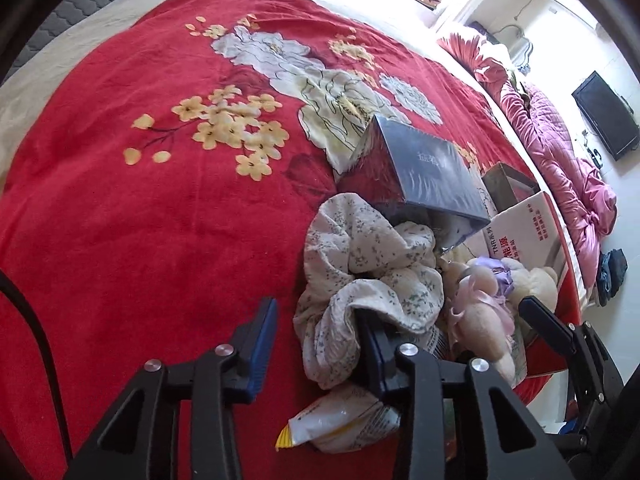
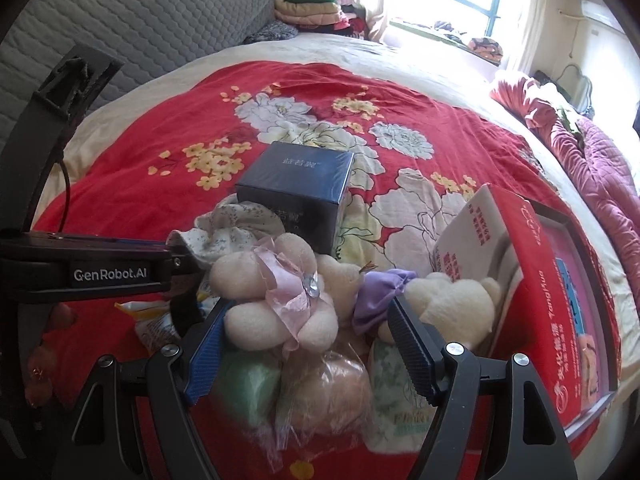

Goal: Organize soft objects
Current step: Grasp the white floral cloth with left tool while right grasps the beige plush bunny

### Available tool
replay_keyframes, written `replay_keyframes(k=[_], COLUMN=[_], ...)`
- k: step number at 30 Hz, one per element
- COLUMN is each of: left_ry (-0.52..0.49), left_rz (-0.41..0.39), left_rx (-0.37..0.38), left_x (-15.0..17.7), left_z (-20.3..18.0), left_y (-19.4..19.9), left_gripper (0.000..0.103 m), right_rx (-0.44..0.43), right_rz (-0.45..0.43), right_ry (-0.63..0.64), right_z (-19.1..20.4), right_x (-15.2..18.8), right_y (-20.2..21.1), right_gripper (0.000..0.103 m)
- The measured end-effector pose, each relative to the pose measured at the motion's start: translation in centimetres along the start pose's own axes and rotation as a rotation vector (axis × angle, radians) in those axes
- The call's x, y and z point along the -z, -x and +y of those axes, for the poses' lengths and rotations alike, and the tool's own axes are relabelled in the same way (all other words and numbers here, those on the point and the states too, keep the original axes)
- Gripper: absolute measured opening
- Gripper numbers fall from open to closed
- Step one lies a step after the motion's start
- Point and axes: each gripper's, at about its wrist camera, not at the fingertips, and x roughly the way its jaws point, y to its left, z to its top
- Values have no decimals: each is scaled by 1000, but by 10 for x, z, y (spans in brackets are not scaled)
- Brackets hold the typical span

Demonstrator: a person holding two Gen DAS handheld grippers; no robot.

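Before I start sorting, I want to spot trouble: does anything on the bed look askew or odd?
Yes. The dark blue box sits tilted, one end propped on the crumpled floral cloth. The red-and-white carton leans at an angle beside the cream plush toy. Nothing looks spilled or torn.

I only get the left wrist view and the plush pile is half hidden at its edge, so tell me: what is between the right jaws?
Observer: A pink-ribboned plush toy sits between the jaws of the right gripper, which stand open around it.
Operator: Anything lying under that toy?
Observer: Yes, a clear bag with something round and tan inside lies just below it, nearer the camera.
Operator: Are there more soft things farther off?
Observer: A stack of folded clothes sits at the far end of the bed, beside the grey quilted headboard.
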Motion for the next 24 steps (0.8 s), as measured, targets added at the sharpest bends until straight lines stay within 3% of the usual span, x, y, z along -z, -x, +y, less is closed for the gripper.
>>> replay_keyframes(k=[1,4,8,11,16,20,24], left_ry=[-5,-12,-7,-10,-55,-59,-79], left_rz=[-1,-3,-2,-14,-61,-87,-132], left_rx=[2,14,32,47,0,13,-37], left_x=[-1,-4,-6,-4,-1,1,8], left_z=[-1,-3,-2,-2,-9,-10,-15], left_y=[-1,-5,-9,-7,7,17,33], left_gripper=[38,33,17,12,12,11,11], right_rx=[-1,-6,-27,-56,-101,-127,-154], right_rz=[-2,-10,-15,-37,-99,-151,-193], right_ry=[0,-2,-14,-42,-97,-116,-119], right_z=[0,-1,-2,-7,-17,-21,-21], right_x=[-1,-4,-8,-8,-9,-10,-11], right_y=[-2,-5,-11,-8,7,21,34], right_gripper=[78,61,38,33,32,32,32])
